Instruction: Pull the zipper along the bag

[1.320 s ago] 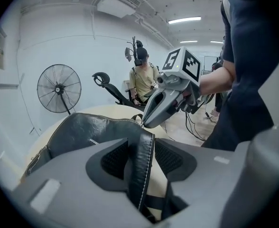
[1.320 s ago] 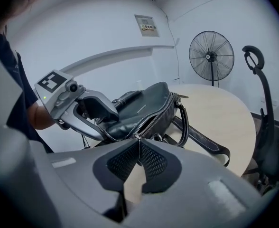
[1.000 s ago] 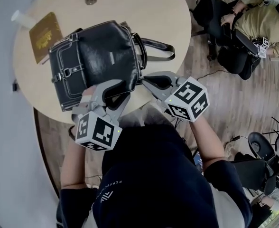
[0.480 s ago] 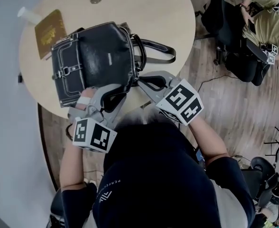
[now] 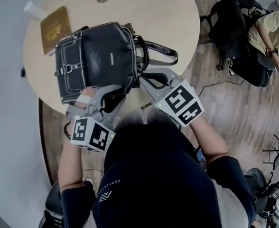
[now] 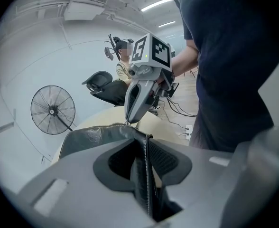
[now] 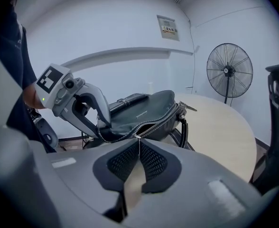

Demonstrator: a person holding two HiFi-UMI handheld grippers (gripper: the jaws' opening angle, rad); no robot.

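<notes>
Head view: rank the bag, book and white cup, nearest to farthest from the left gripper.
1. Bag, its near edge between the left gripper's closing jaws.
2. Book, table's far left.
3. Cup, beyond the book, at the rim.

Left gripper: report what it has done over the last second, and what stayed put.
The left gripper is closing its jaws, from wide apart, onto the near edge of the bag, now pinched between them. The right gripper stays shut on the zipper pull; the bag lies where it was on the table.
</notes>
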